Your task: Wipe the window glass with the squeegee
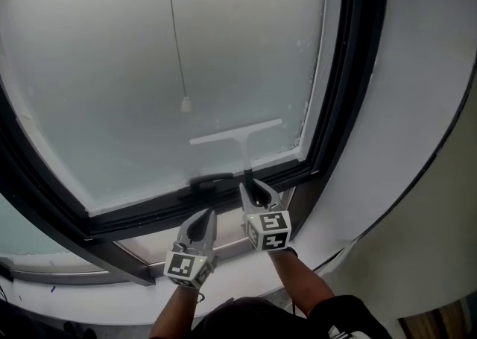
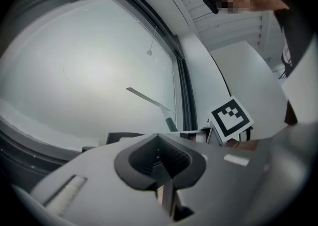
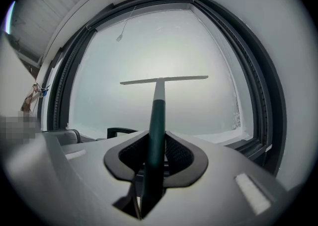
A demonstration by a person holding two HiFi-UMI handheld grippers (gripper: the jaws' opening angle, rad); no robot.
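Note:
A squeegee (image 1: 237,135) with a pale blade and a dark green handle rests its blade flat against the frosted window glass (image 1: 149,54), low and right of the middle. My right gripper (image 1: 252,187) is shut on the squeegee handle (image 3: 157,120), and the blade (image 3: 164,79) lies level across the pane in the right gripper view. My left gripper (image 1: 201,224) hangs lower and to the left, shut with nothing between its jaws. The left gripper view shows the squeegee (image 2: 149,100) off to its right on the glass.
A dark window frame (image 1: 344,84) borders the pane, with a black window handle (image 1: 210,179) on its bottom rail. A thin pull cord with a small white knob (image 1: 185,105) hangs before the glass. A white curved wall (image 1: 417,92) stands at the right.

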